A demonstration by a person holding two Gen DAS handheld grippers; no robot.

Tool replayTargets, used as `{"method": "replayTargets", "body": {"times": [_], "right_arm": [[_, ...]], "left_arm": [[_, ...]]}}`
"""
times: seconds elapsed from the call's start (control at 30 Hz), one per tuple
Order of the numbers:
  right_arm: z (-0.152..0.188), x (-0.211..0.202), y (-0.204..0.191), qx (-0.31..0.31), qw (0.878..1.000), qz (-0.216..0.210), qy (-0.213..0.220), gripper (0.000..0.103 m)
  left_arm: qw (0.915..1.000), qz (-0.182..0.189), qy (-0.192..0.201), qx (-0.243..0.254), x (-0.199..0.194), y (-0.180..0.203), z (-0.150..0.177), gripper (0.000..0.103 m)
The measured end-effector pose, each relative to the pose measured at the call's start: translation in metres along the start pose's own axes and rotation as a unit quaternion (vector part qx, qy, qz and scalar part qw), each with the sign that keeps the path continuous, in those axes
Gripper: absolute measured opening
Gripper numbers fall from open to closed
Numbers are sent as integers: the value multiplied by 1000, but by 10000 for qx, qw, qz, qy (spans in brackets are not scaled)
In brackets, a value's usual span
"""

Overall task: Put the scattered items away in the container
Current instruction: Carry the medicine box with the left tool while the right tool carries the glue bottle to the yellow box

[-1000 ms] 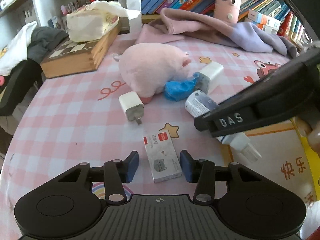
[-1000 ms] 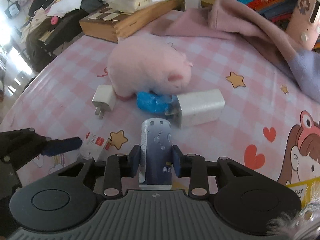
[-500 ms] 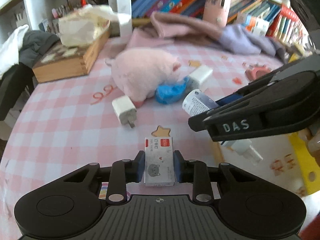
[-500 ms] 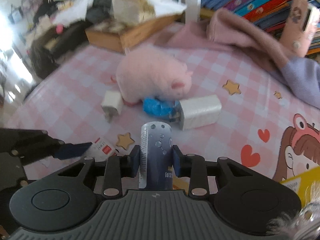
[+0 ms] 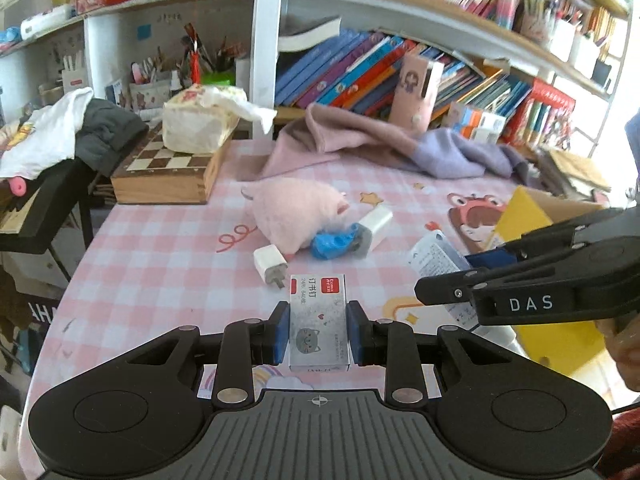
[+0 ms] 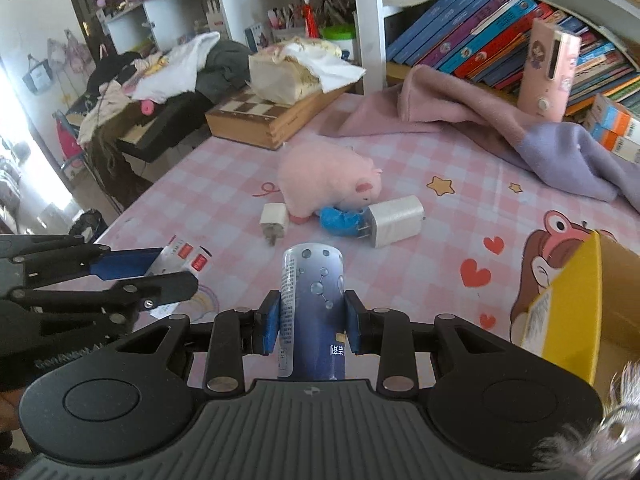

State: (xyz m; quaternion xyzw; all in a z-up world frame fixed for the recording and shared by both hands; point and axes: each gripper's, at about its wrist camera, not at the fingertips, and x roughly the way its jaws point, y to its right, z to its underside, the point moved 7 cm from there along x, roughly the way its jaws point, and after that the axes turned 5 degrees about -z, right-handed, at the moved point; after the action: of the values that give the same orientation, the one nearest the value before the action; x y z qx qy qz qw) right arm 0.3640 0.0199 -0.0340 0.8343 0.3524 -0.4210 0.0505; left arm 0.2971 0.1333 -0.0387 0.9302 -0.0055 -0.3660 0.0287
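The left gripper (image 5: 319, 334) was clamped on a staple box (image 5: 319, 322), and the right gripper (image 6: 312, 326) was clamped on a blue bottle (image 6: 313, 312), each item pinched between its blue pads. Both items looked lifted off the table (image 5: 160, 256), above its near edge, though their undersides were hidden. This read as the carrying step: two items picked up, neither dropped off yet.

The next move would call for swinging each load over the yellow box (image 6: 568, 312) at the table's right edge and parting the jaws only once above its opening. The grippers were near each other, so going one at a time seemed safer.

Only a bare stretch of brown inner wall showed inside the yellow box; whether anything lay in it could not be told.

Near the table's middle lay a pink plush (image 6: 326, 180), with a small charger (image 6: 274, 218), a blue wad (image 6: 340, 219) and a big charger (image 6: 396, 220) just beside it.
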Motion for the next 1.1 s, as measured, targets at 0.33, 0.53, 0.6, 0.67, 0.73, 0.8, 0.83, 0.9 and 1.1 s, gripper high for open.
{"method": "replayTargets", "body": {"times": [0.33,0.53,0.6,0.67,0.73,0.8,0.83,0.9,1.1], "right_arm": [[42,-52,-21,268,9992,212,213,31],[67,-72,-41,540,9975,302,354,31],[73,-78,-48,576,9969,356,399,31],[82,-83,-56,646,9964,386,400,30],[91,-87,-62,696,9959,419,399,31],[99,-93,-70,714,9954,481,413,31],[104,-96,-74,722,9952,503,430,31],[113,-102,-82,735,9947,552,459,31],[145,-119,-100,820,9930,706,470,31]], "left_arm": [[9983,474,248,220,-49,7,9,28],[9964,720,253,376,-72,14,29,28],[9959,773,245,396,-80,13,37,28],[9955,829,246,384,-88,13,45,28],[9952,879,234,370,-97,13,54,28],[9947,934,200,377,-104,14,62,28],[9944,961,186,392,-109,14,67,28],[9938,1009,173,436,-117,16,75,28],[9904,1269,100,531,-135,25,100,28]]}}
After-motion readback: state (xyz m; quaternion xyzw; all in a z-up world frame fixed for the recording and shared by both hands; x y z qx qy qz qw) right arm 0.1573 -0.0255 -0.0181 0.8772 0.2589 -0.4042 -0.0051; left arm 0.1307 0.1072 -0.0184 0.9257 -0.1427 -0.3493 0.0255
